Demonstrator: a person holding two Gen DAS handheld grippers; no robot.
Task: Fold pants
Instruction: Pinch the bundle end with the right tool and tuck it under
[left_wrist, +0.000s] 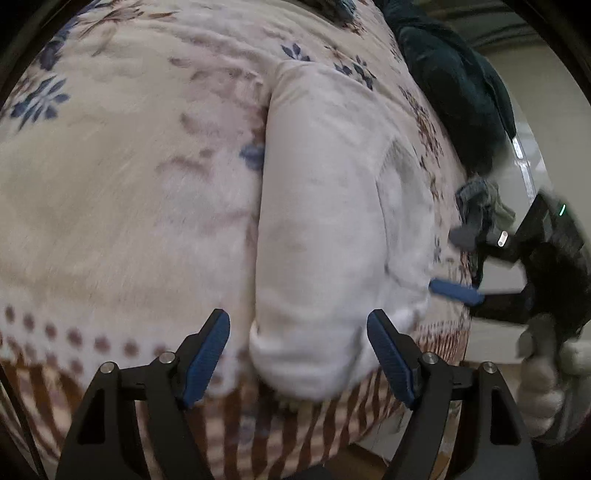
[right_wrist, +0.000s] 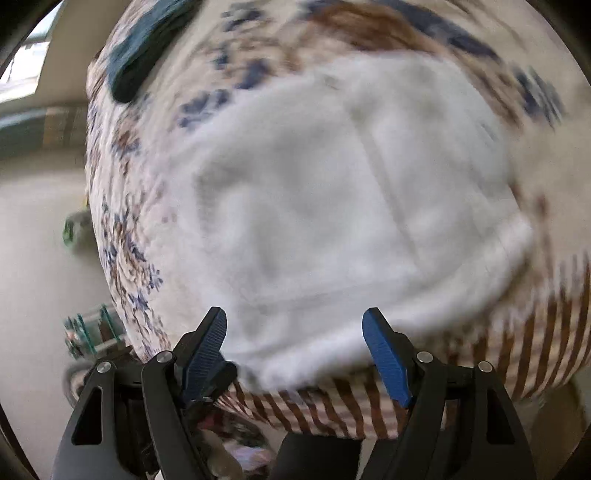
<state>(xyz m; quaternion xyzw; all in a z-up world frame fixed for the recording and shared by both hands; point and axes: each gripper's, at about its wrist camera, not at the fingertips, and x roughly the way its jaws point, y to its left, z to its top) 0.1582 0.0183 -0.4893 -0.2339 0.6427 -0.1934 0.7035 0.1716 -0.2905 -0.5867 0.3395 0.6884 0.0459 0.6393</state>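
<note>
Both claws stand wide and hold nothing. The left gripper (left_wrist: 298, 354) hangs over the near end of the white pants (left_wrist: 325, 236), which lie as a long folded strip on the floral blanket (left_wrist: 129, 166), running near to far. The right gripper (right_wrist: 295, 350) faces their near right edge. The fabric appears soft, light and limp; grip at a hem or corner through all layers. Dark clothing (left_wrist: 454, 81) lies at the far right.
</note>
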